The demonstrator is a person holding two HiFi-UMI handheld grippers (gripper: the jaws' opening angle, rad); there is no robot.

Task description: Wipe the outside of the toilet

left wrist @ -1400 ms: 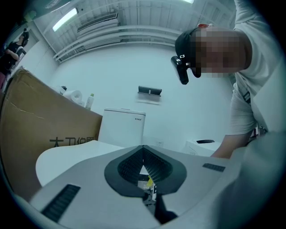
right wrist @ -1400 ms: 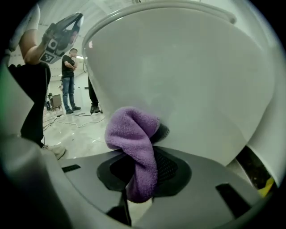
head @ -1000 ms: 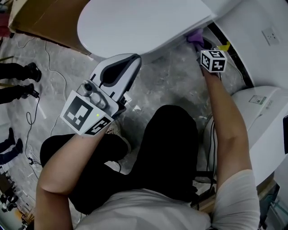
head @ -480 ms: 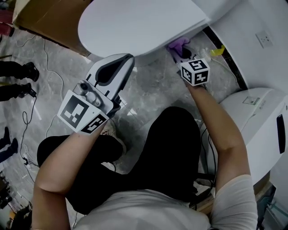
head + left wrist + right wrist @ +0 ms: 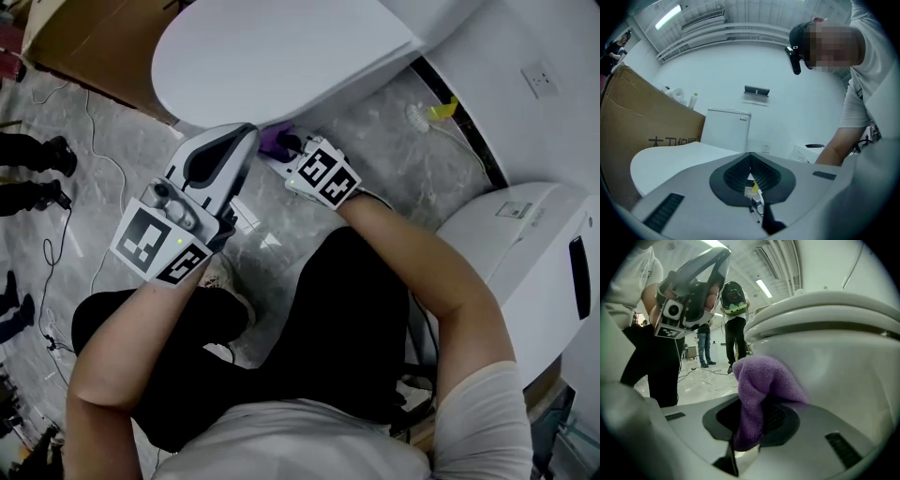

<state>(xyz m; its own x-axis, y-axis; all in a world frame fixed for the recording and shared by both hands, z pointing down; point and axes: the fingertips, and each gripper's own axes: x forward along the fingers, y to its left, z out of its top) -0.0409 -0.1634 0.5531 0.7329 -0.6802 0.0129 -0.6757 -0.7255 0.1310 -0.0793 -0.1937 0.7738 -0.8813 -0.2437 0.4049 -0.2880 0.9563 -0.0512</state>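
Observation:
The white toilet (image 5: 272, 56) fills the top of the head view, lid down. My right gripper (image 5: 286, 150) is shut on a purple cloth (image 5: 274, 142) and presses it against the underside of the bowl's front. In the right gripper view the purple cloth (image 5: 759, 385) bulges from the jaws and touches the white bowl (image 5: 843, 362). My left gripper (image 5: 225, 150) is held beside it at the bowl's front edge, jaws shut with nothing between them. From the left gripper view the toilet lid (image 5: 675, 159) and its tank (image 5: 725, 129) show beyond the jaws.
A brown cardboard box (image 5: 94, 42) stands left of the toilet. A white appliance (image 5: 534, 272) sits at the right by the wall. Cables (image 5: 89, 169) trail over the marble floor, and a bystander's feet (image 5: 42, 173) are at the far left. My legs in black crouch below.
My right gripper has swept the purple cloth leftward along the bowl's underside, from the right rear side to the front. The left gripper has shifted slightly left and up.

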